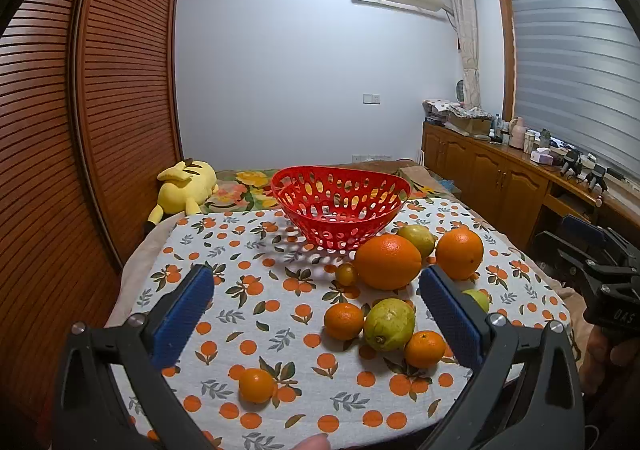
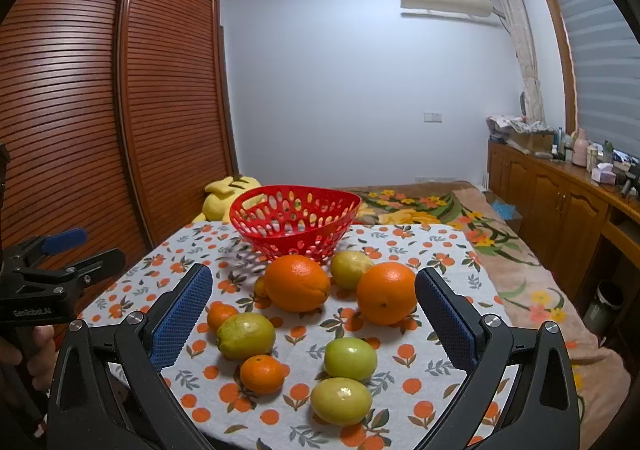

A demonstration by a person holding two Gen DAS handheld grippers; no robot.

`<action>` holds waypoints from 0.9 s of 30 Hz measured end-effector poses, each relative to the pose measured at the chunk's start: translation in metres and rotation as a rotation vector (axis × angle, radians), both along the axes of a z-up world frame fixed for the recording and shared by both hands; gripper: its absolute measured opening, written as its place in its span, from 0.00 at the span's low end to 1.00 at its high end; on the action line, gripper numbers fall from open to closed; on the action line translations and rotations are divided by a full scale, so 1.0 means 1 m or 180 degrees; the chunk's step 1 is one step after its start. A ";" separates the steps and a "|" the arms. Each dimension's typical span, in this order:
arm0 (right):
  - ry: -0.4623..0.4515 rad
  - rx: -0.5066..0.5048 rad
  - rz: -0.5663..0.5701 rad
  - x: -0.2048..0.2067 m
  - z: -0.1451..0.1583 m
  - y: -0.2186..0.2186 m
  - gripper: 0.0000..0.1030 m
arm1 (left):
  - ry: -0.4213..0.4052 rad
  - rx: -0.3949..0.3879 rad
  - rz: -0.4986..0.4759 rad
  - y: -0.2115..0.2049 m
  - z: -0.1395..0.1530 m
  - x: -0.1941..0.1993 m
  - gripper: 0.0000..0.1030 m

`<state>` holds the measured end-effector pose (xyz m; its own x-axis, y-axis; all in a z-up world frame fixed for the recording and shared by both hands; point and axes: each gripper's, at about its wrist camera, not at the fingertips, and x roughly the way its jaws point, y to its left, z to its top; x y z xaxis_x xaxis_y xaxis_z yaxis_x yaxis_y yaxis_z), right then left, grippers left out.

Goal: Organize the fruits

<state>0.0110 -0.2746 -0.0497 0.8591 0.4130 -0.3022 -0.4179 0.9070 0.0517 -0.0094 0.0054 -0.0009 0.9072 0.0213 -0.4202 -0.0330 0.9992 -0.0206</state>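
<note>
— Near the tablecloth's point(image 2: 432, 250) far edge sits the empty basket point(image 2: 294, 224); fruit lies loose mid-cloth.
— Your grippers?
— Left gripper point(image 1: 316, 314) and right gripper point(image 2: 314, 314) both gape, holding nothing. Next, I'd close on one large orange point(image 2: 297, 282).

Black tool point(image 1: 316, 306), blue ribbed pads point(image 1: 188, 314)

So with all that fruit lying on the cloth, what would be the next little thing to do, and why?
Probably ease the right gripper forward and down onto the nearest green fruit. Its fingers are open and hold nothing, the red basket looks empty, and that fruit lies loose on the tablecloth between them.
</note>
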 end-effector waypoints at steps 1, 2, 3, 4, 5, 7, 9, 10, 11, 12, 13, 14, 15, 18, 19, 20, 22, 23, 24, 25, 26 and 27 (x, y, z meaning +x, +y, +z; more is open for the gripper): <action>0.0002 0.0002 0.0003 -0.001 0.000 0.001 1.00 | -0.0003 0.0002 0.0000 0.000 0.000 0.000 1.00; 0.0005 0.0001 0.0009 0.000 0.000 0.000 1.00 | -0.0001 0.0001 0.0001 0.000 0.000 0.000 1.00; 0.0003 -0.0001 0.0009 -0.001 0.000 0.000 1.00 | -0.0004 0.0004 0.0001 0.000 0.001 0.000 1.00; 0.0003 0.0002 0.0003 0.000 0.000 0.000 1.00 | -0.0006 0.0007 -0.0001 0.000 0.002 0.000 1.00; 0.0007 0.0005 0.0003 -0.001 0.000 0.000 1.00 | -0.0008 0.0010 -0.0001 0.000 0.002 0.000 1.00; 0.0007 0.0003 0.0008 -0.001 0.000 0.000 1.00 | -0.0020 0.0016 -0.0004 0.000 0.003 -0.001 1.00; 0.0008 -0.0001 0.0012 -0.002 -0.002 0.001 1.00 | -0.0026 0.0027 -0.0004 -0.001 0.005 -0.002 1.00; 0.0003 -0.0005 0.0012 -0.002 -0.002 0.002 1.00 | -0.0030 0.0028 -0.0007 -0.001 0.005 -0.002 1.00; 0.0000 -0.0007 0.0012 -0.003 -0.002 0.002 1.00 | -0.0027 0.0023 -0.0008 -0.001 0.005 -0.002 1.00; 0.0008 -0.0002 0.0015 -0.002 -0.002 0.002 1.00 | -0.0028 0.0025 -0.0008 -0.001 0.005 -0.002 1.00; 0.0007 -0.0004 0.0014 -0.003 -0.002 0.002 1.00 | -0.0028 0.0025 -0.0011 -0.001 0.006 -0.003 1.00; 0.0000 -0.0006 0.0006 -0.002 -0.002 0.002 1.00 | -0.0034 0.0027 -0.0011 -0.001 0.006 -0.003 1.00; 0.0005 -0.0006 0.0012 -0.002 -0.002 0.002 1.00 | -0.0041 0.0031 -0.0011 -0.003 0.007 -0.004 1.00; 0.0007 -0.0003 0.0013 -0.002 -0.001 0.002 1.00 | -0.0059 0.0037 -0.0012 -0.003 0.009 -0.006 1.00; 0.0005 -0.0005 0.0012 -0.002 -0.001 0.002 1.00 | -0.0063 0.0037 -0.0013 -0.003 0.009 -0.006 1.00; 0.0003 -0.0008 0.0012 -0.002 -0.001 0.002 1.00 | -0.0067 0.0039 -0.0014 -0.004 0.009 -0.006 1.00; 0.0006 -0.0008 0.0011 -0.002 -0.002 0.002 1.00 | -0.0075 0.0038 -0.0016 -0.004 0.010 -0.007 1.00; 0.0006 -0.0008 0.0011 -0.002 -0.001 0.002 1.00 | -0.0077 0.0038 -0.0016 -0.004 0.010 -0.007 1.00; 0.0006 -0.0011 0.0010 -0.002 -0.001 0.002 1.00 | -0.0078 0.0039 -0.0017 -0.004 0.010 -0.007 1.00; 0.0005 -0.0013 0.0012 -0.003 -0.002 0.002 1.00 | -0.0078 0.0039 -0.0017 -0.004 0.010 -0.007 1.00; 0.0004 -0.0008 0.0015 -0.002 -0.001 0.002 1.00 | -0.0080 0.0041 -0.0014 -0.004 0.010 -0.007 1.00; 0.0003 -0.0008 0.0012 -0.002 -0.001 0.001 1.00 | -0.0080 0.0041 -0.0012 -0.004 0.011 -0.007 1.00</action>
<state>0.0092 -0.2732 -0.0509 0.8573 0.4154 -0.3041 -0.4212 0.9056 0.0497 -0.0166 0.0010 0.0097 0.9176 0.0231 -0.3968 -0.0289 0.9995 -0.0086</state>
